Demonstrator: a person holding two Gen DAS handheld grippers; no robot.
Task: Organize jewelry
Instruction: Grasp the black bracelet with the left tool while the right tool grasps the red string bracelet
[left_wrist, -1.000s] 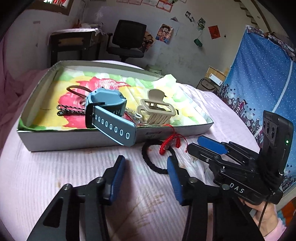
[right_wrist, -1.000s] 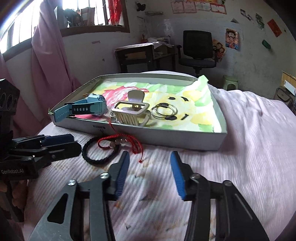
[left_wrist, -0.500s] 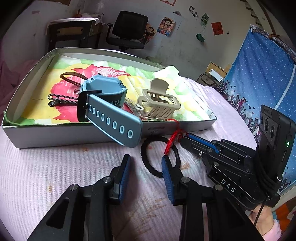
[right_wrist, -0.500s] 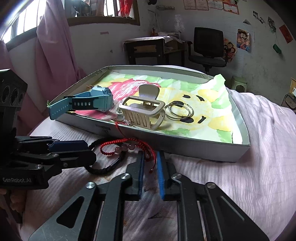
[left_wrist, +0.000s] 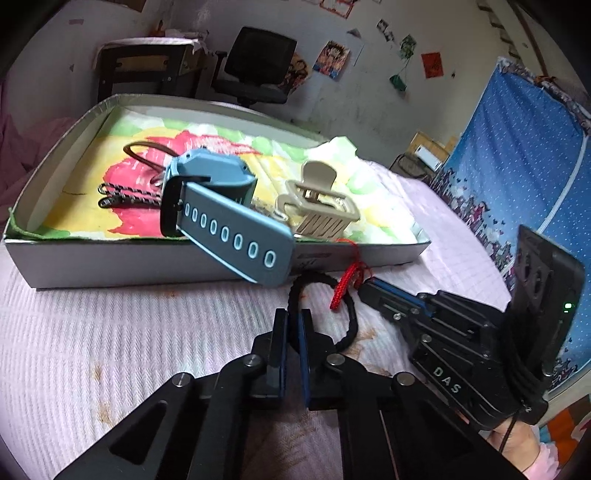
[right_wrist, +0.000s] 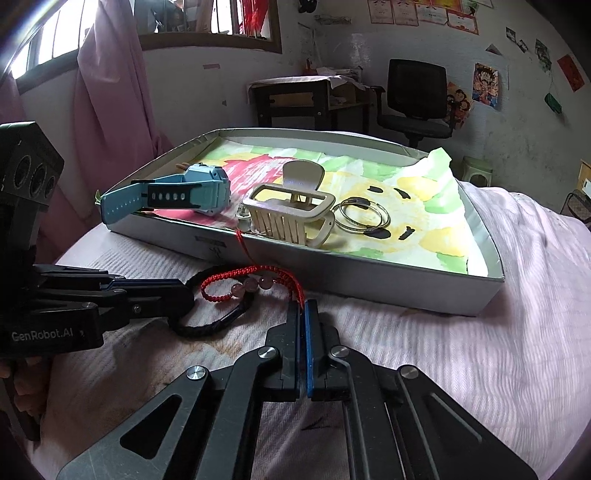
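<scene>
Both grippers are pinched shut: left gripper (left_wrist: 292, 320) on the limp black braided cord bracelet (left_wrist: 349, 325), right gripper (right_wrist: 303, 308) on the light, floppy red string bracelet (right_wrist: 236, 282), gripped on its cord, clear of its beads.

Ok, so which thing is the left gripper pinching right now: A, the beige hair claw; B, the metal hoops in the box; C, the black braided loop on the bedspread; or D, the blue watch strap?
C: in the left wrist view the left gripper has its fingers closed on the black braided loop lying in front of the box.
</scene>
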